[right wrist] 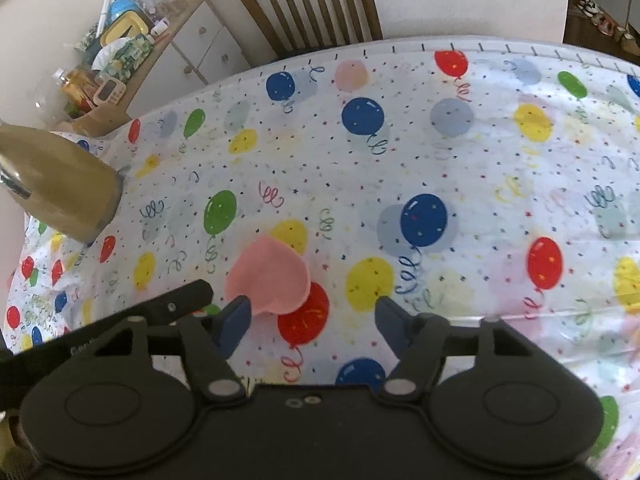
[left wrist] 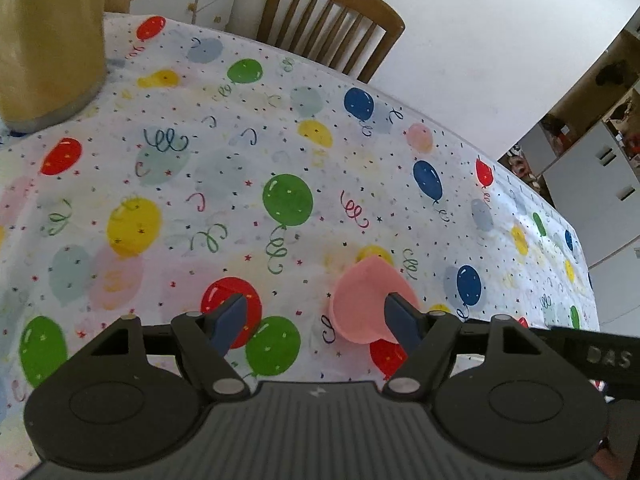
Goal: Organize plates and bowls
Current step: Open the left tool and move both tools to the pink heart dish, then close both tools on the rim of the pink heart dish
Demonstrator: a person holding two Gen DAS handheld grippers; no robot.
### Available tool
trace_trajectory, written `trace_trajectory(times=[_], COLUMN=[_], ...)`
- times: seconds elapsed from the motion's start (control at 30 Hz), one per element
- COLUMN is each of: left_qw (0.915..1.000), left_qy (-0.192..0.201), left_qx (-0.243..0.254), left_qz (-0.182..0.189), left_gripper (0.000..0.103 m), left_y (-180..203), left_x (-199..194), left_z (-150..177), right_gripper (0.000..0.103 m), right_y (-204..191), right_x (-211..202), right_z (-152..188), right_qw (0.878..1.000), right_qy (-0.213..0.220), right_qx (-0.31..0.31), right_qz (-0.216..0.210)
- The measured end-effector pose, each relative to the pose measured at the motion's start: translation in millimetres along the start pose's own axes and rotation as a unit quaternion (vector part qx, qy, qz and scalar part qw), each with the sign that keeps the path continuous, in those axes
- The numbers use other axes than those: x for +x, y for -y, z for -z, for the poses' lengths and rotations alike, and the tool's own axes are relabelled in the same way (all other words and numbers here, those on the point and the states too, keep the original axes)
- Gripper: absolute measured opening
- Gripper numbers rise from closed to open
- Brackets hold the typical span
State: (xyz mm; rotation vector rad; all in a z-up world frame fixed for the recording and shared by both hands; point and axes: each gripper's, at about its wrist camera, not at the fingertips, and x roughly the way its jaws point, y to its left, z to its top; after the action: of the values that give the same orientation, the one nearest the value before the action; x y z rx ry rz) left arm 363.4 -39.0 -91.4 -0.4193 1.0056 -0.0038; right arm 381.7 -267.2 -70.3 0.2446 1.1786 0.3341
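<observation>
A small pink heart-shaped dish (left wrist: 366,300) lies on the balloon-print tablecloth (left wrist: 240,168). In the left wrist view my left gripper (left wrist: 316,320) is open; its right fingertip (left wrist: 402,320) overlaps the dish's right side, and whether it touches is unclear. In the right wrist view the same dish (right wrist: 270,276) lies just ahead of my open right gripper (right wrist: 312,322), beside its left fingertip (right wrist: 234,322). The black body of the left gripper shows at the left of that view. No other plates or bowls show.
A tall gold metal bottle (left wrist: 48,40) stands at the table's far left; it also shows in the right wrist view (right wrist: 60,188). A wooden chair (left wrist: 332,20) stands behind the table. A cluttered sideboard (right wrist: 132,60) lies beyond. White cabinets (left wrist: 592,184) are at the right.
</observation>
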Motion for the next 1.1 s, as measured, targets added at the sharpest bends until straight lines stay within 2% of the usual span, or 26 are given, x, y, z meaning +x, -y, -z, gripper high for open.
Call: trace_trajectory(times=[0.03, 0.13, 0.23, 0.27, 0.33, 0.4, 0.53, 0.73, 1.1], left_qw=[1.0000, 0.9999, 0.9998, 0.9998, 0.9998, 0.9997, 0.9996, 0.9994, 0.9985], left_qy=[-0.003, -0.011, -0.018, -0.019, -0.019, -0.020, -0.019, -0.019, -0.028], left_qx=[0.002, 0.006, 0.009, 0.009, 0.006, 0.002, -0.001, 0.014, 0.034], left_qz=[0.002, 0.003, 0.007, 0.007, 0.009, 0.012, 0.022, 0.024, 0.032], left_gripper=[0.063, 0.053, 0.040, 0.039, 0.033, 0.029, 0.018, 0.010, 0.007], left_y=[0, -1, -2, -3, -4, -4, -4, 2, 12], left_x=[3, 12, 20, 22, 25, 28, 30, 32, 25], left_z=[0, 1, 3, 3, 4, 4, 4, 6, 15], right_gripper=[0.056, 0.045, 0.039, 0.037, 0.026, 0.024, 0.015, 0.005, 0.004], right_y=[0, 1, 0, -1, -2, -4, -8, -12, -11], right_x=[4, 15, 25, 27, 33, 37, 42, 46, 31], right_z=[-2, -6, -7, -7, -8, -7, -6, -4, 5], right_qw=[1.000, 1.000, 1.000, 1.000, 1.000, 1.000, 1.000, 0.999, 0.999], right_qy=[-0.002, -0.005, -0.010, -0.010, -0.014, -0.016, -0.019, -0.019, -0.013], right_qx=[0.000, 0.006, 0.005, 0.003, 0.000, -0.001, -0.012, -0.025, -0.031], right_qz=[0.000, 0.001, 0.003, 0.004, 0.003, 0.003, 0.005, 0.013, 0.017])
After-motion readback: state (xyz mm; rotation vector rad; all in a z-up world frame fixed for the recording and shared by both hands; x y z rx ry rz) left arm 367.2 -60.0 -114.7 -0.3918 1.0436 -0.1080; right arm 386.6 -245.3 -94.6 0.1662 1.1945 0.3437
